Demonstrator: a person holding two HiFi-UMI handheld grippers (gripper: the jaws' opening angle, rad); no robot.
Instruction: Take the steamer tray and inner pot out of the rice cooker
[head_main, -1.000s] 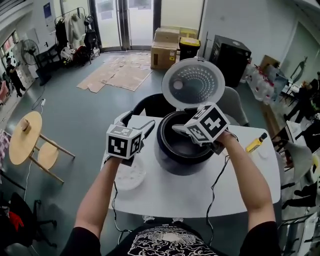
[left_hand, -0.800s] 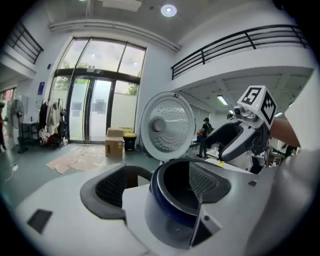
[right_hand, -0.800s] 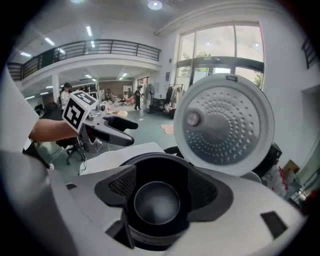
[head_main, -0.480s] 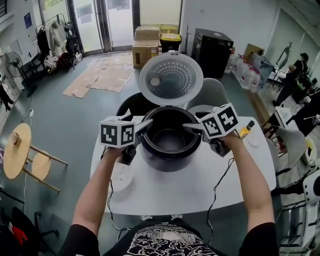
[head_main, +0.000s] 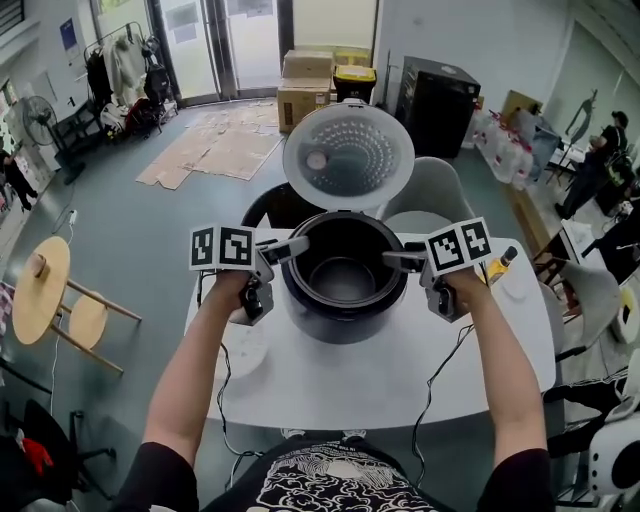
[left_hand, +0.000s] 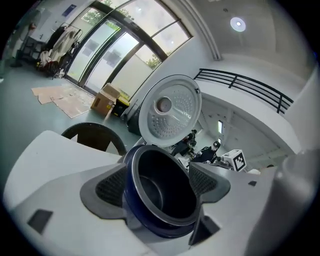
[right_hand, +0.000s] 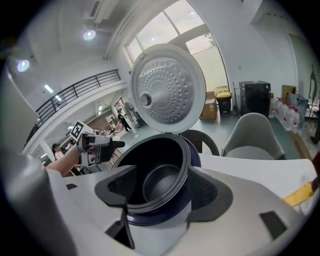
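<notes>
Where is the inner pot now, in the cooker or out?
In. The inner pot sits inside the rice cooker, lid raised; left gripper and right gripper are open at its rim.

The scene is brightly lit by daylight from glass doors (head_main: 215, 45) and ceiling spots (left_hand: 238, 23); gripper views are bent and darkened at the edges.

The rice cooker (head_main: 345, 322), round and dark blue-black, stands upright midway along the desk's (head_main: 400, 385) far edge. Its lid (head_main: 348, 157) is swung fully open at the far side, showing a pale dimpled inner face. The inner pot (head_main: 343, 282), dark and empty, sits inside the cooker. The steamer tray (head_main: 244, 352), a white round piece, lies flat near the left edge.
</notes>
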